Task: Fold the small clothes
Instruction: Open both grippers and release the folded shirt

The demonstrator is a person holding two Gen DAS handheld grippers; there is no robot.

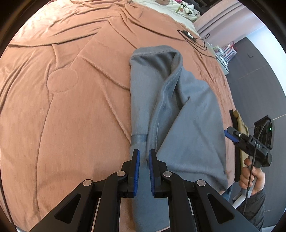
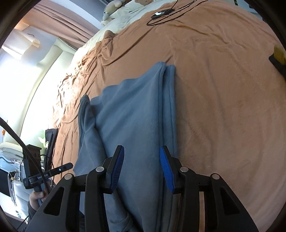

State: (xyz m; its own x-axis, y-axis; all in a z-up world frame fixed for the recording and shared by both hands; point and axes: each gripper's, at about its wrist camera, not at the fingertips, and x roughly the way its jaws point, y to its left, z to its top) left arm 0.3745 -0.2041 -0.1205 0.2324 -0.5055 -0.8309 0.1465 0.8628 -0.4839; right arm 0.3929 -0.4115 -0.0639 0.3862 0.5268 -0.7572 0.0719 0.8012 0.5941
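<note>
A grey-blue fleece garment [image 1: 187, 116] lies partly folded on the brown bed cover [image 1: 71, 107]. One long narrow part of it runs toward me, and my left gripper [image 1: 143, 151] is shut on that part, with cloth pinched between the blue pads. In the right wrist view the same garment [image 2: 134, 116] lies flat with a doubled edge along its right side. My right gripper [image 2: 142, 149] hovers over the near end of it, open, its pads apart and not pressing the cloth. Each gripper also shows at the edge of the other's view, held by a hand.
A black cable with a small device [image 2: 160, 14] lies on the far part of the bed cover [image 2: 223, 107]. A yellow and black item [image 2: 278, 53] sits near the bed's right edge. Cream bedding [image 2: 121, 19] lies at the head end.
</note>
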